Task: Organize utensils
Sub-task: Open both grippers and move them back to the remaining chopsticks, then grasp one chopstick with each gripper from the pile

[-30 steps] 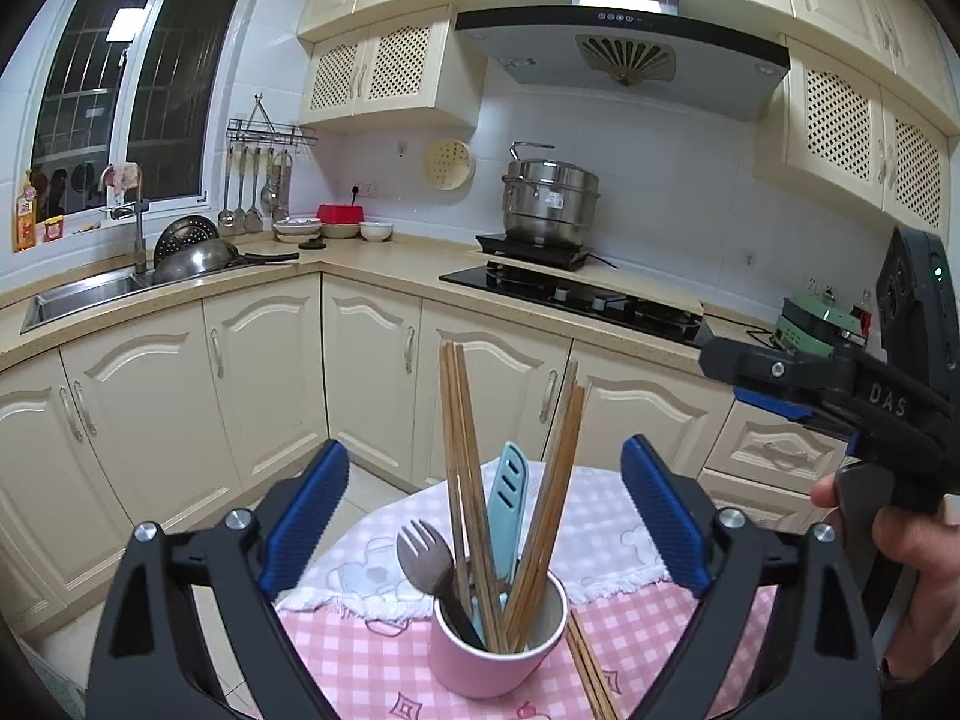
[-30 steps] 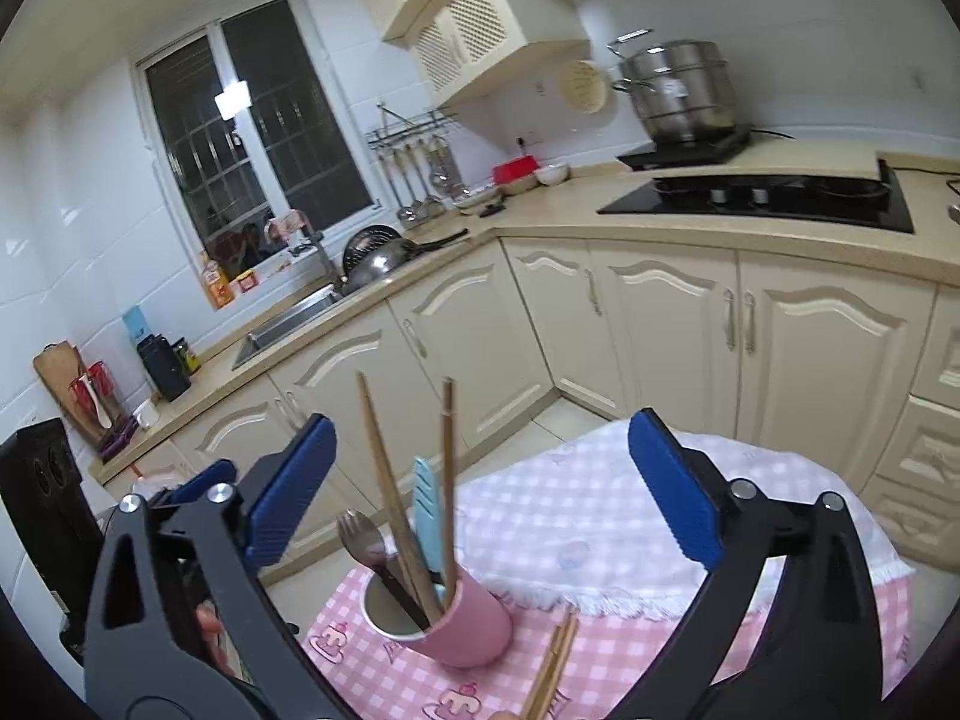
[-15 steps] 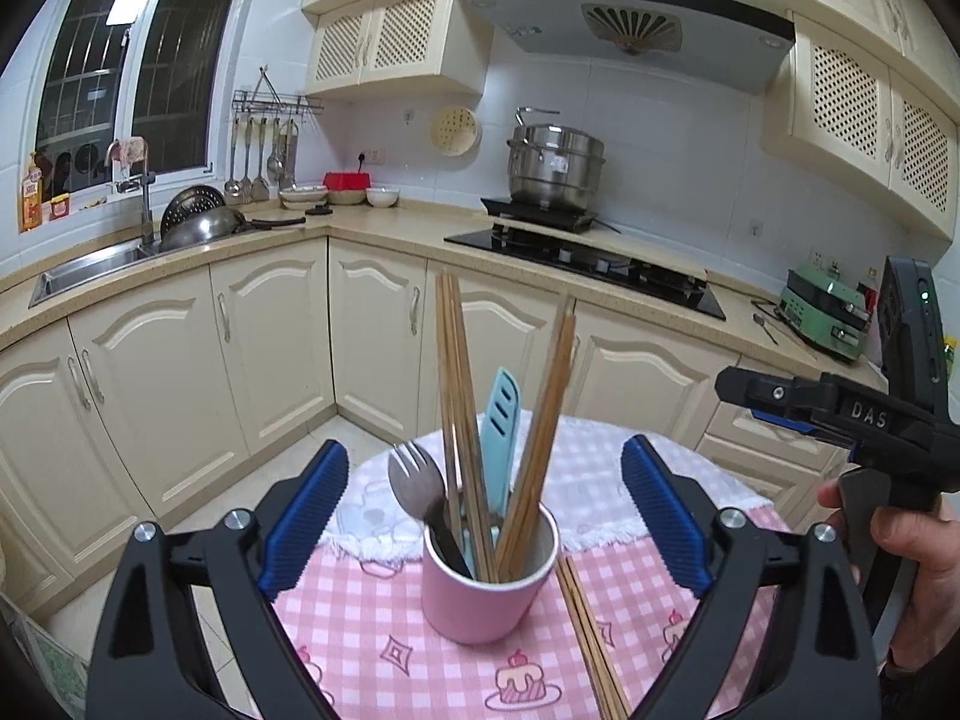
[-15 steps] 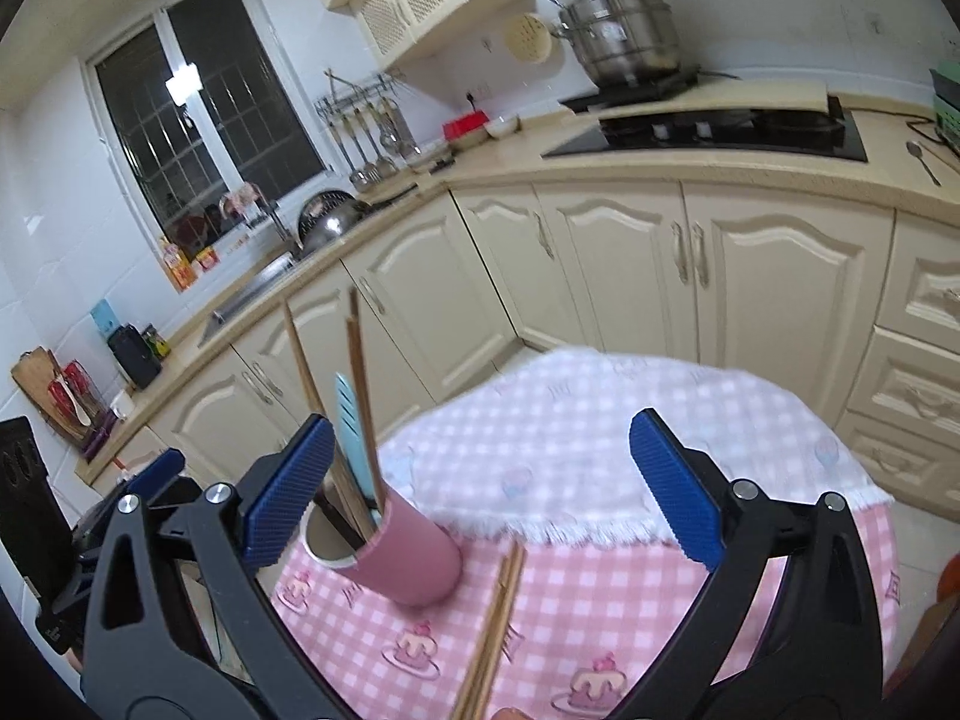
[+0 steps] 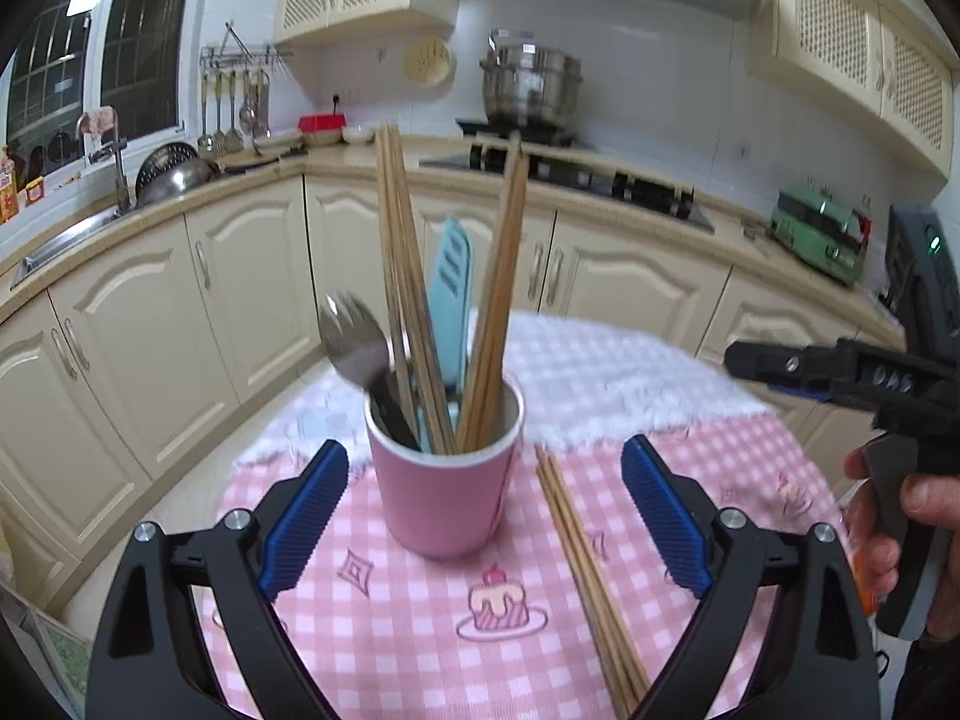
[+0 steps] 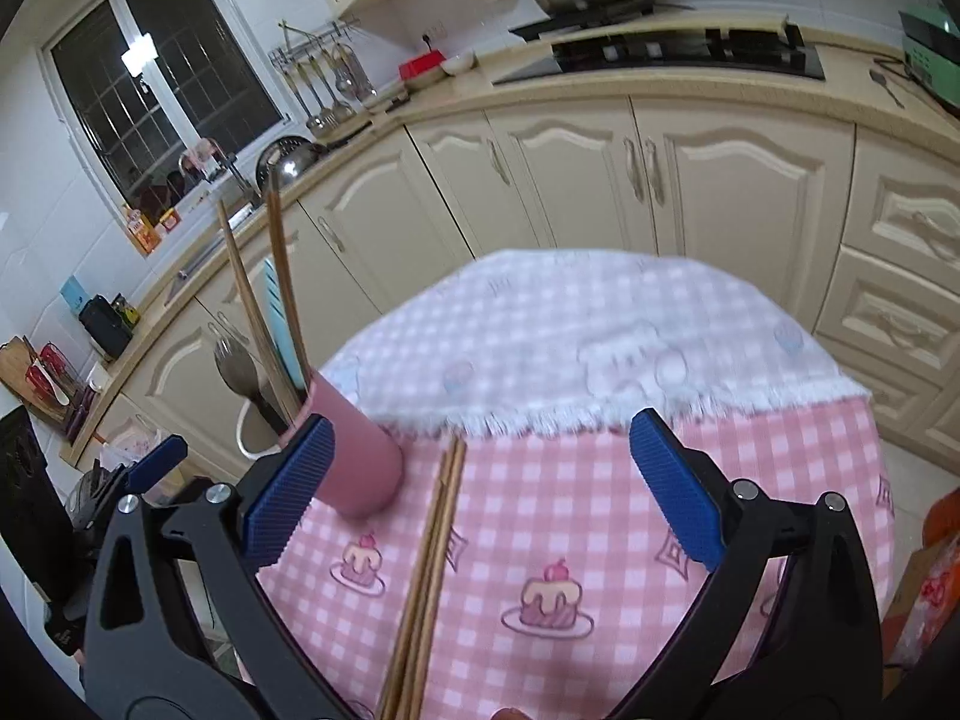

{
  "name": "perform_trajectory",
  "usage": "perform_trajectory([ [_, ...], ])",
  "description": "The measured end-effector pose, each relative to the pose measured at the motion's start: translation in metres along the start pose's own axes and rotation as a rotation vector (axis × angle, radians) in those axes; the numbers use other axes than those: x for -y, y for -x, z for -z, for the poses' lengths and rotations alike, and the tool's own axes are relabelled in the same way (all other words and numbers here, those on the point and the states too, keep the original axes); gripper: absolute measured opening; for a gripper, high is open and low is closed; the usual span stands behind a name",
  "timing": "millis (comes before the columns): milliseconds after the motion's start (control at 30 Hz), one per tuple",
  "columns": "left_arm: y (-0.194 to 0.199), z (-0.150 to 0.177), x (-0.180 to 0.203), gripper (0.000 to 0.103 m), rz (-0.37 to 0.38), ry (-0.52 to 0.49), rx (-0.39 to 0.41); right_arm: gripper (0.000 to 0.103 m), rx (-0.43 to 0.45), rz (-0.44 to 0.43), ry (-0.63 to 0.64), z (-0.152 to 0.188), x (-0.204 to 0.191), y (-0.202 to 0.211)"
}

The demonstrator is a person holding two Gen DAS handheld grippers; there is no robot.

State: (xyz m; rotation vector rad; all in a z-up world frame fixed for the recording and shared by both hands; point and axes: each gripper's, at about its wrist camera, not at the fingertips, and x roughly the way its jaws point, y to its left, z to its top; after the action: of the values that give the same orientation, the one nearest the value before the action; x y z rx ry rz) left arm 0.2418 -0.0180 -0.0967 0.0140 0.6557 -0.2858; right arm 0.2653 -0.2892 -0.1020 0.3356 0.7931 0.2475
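Both claws gape empty – the left claw (image 5: 483,516) framing the pink cup (image 5: 444,480) of upright utensils, the right claw (image 6: 480,480) over the loose chopsticks (image 6: 429,570) on the counter – so a careless sweep could topple that top-heavy cup

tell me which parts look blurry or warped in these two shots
Left wrist view: the fork and chopsticks in the pink cup are motion-smeared; cabinets bow from fisheye. Right wrist view: the tablecloth is soft, the loose chopsticks blur, dark vignette corners.
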Motion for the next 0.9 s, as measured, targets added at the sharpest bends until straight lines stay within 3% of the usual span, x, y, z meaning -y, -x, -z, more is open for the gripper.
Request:
perform_trajectory([
  [400, -0.043, 0.049, 0.016, 0.090, -0.005, -0.050, -0.176, 0.097, -0.057, 0.025, -0.048, 0.026, 0.020, -0.004],
  [900, -0.076, 0.075, 0.035, 0.090, -0.050, -0.133, -0.292, 0.097, -0.089, 0.034, -0.070, 0.033, 0.034, -0.010],
])
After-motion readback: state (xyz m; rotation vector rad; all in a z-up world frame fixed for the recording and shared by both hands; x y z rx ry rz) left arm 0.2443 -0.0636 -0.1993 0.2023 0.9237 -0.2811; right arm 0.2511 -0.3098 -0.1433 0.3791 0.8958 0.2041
